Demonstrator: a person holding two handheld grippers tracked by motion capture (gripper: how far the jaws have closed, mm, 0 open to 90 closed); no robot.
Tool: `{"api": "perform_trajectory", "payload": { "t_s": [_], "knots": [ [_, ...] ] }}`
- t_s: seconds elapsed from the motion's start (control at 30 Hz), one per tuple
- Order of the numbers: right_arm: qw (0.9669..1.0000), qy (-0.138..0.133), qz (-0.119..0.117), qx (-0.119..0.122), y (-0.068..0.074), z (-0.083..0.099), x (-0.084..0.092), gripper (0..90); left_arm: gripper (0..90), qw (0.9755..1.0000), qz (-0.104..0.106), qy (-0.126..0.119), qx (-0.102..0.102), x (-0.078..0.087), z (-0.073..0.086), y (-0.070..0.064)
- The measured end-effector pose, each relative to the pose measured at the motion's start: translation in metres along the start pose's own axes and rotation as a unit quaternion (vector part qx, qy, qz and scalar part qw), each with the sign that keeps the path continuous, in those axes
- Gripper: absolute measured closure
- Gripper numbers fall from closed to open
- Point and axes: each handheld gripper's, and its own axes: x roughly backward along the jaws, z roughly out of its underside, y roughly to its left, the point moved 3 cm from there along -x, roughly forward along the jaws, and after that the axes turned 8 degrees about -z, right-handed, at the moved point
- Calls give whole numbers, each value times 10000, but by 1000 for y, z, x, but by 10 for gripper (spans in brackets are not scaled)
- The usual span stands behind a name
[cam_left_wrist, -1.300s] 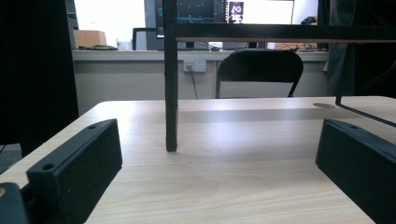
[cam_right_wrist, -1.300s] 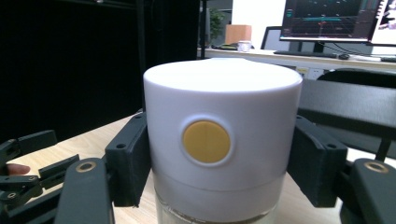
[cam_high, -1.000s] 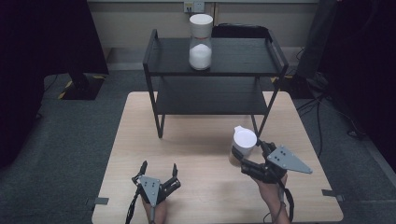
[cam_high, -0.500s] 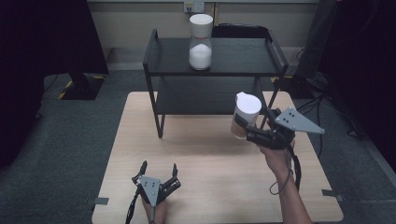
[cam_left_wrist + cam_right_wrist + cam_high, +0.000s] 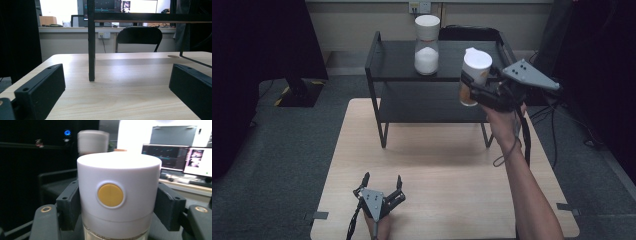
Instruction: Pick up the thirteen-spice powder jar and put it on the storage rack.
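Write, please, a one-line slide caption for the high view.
Right gripper holds a white-lidded jar beside the black shelf; left gripper rests open.

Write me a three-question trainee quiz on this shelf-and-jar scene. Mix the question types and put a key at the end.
1. True or false: the right gripper is shut on the white-lidded jar and holds it clear of the table.
2. Which jar stands on the top of the black shelf? A) a red-lidded jar B) a jar of white powder C) a jar lying on its side
3. Fill in: the left gripper sits near the table's front edge with its jaws ____ and nothing between them.

Key:
1. True. The right gripper view shows both pads pressed on the lid's sides.
2. B
3. open
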Motion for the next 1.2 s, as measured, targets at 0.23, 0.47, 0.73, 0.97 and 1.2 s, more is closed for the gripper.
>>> {"api": "perform_trajectory", "payload": {
  "t_s": [0.23, 0.47, 0.73, 0.97, 1.2],
  "knots": [
    [9983, -44, 558, -188, 2, -18, -36, 299, 0, 10000, 1, 2, -1, 0, 0, 0],
    [9958, 62, 908, -83, 2, -23, -69, 299, 0, 10000, 2, 1, -3, 0, 0, 0],
    [9933, 30, 1107, -321, -5, -17, -84, 298, 0, 10000, 5, 1, -3, 0, 0, 0],
    [9942, 154, 1021, -296, -9, -21, -87, 297, 0, 10000, 4, -1, 0, 0, 0, 0],
    [9940, 118, 1048, -275, -8, -18, -90, 297, 0, 10000, 3, -1, -1, 0, 0, 0]
  ]
}}
